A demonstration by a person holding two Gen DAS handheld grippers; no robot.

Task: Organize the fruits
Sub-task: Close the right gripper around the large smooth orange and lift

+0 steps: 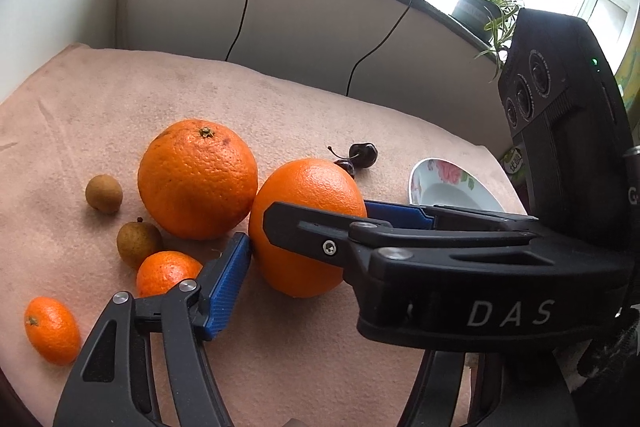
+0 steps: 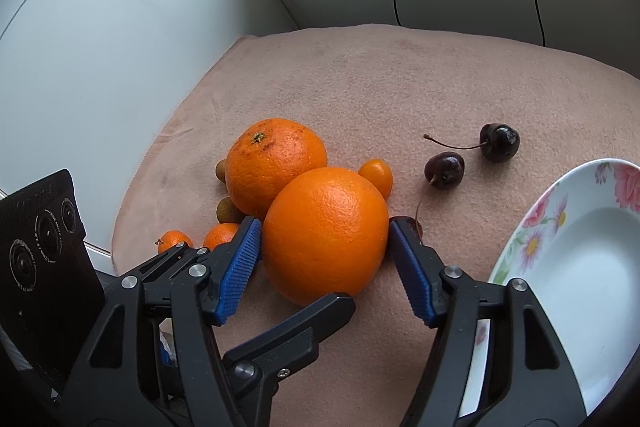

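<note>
We've got the right hand-held gripper [image 2: 325, 241] straddling the near orange [image 2: 326, 233] on the table [image 2: 400, 75], blue pads touching both sides, so it's gripped. The left hand-held gripper [image 1: 308, 231] brackets the same fruit; its far pad is hidden, contact unclear. Squeeze at mid-girth, lift straight, clear the far orange [image 2: 276, 163], go to the plate [image 2: 520, 227].

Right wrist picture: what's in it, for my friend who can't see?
The right gripper has blue pads touching both sides of a big smooth orange on a pink cloth. A flowered white plate and dark cherries lie to its right.
</note>
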